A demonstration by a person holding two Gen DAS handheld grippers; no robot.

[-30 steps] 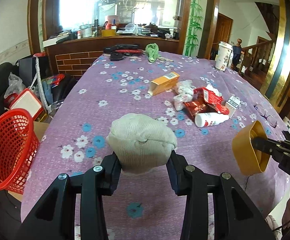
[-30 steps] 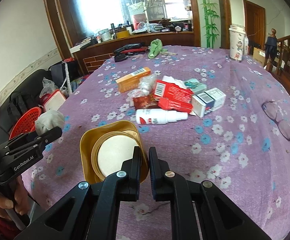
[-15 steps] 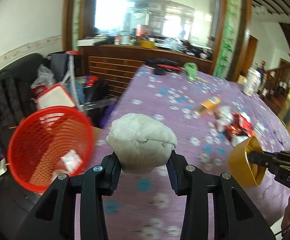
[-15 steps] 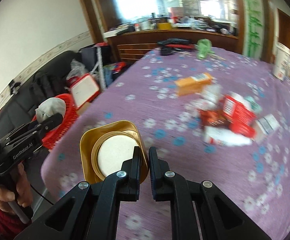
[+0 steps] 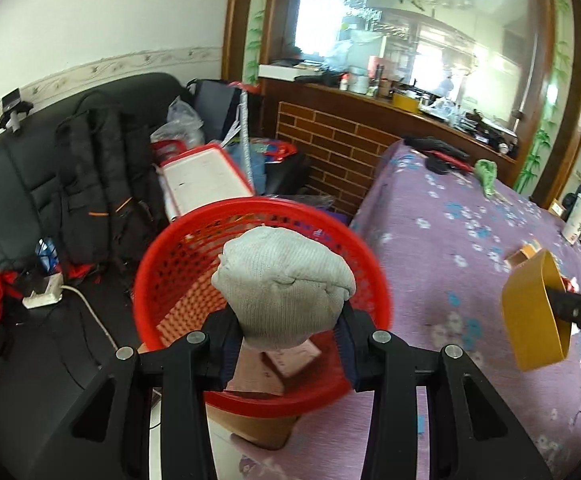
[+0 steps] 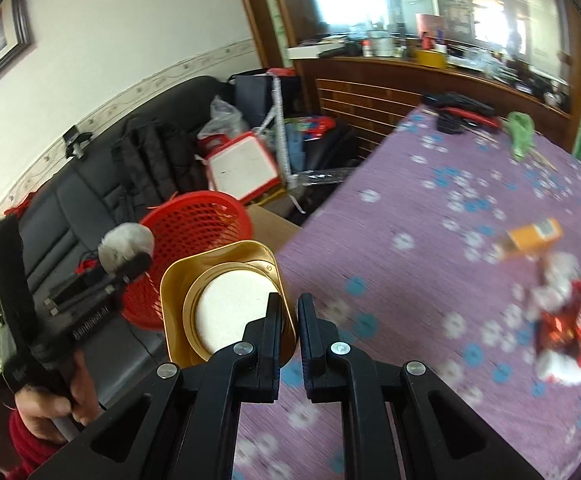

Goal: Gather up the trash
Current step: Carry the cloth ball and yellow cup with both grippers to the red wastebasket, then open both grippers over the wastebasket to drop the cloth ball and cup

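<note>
My left gripper is shut on a balled-up grey sock and holds it over the red mesh basket, which stands left of the table and holds some pieces. In the right wrist view the sock and left gripper sit beside the basket. My right gripper is shut on the rim of a gold square cup with a white bottom, above the table's left edge. The cup also shows in the left wrist view.
The purple flowered table carries an orange box, red wrappers and a green cloth. A black sofa with a backpack, bags and a red-framed board stand left. A cardboard box sits under the basket.
Both grippers have swung left from over the table toward the basket. The sock is now above the basket's opening. Both grips are unchanged.
</note>
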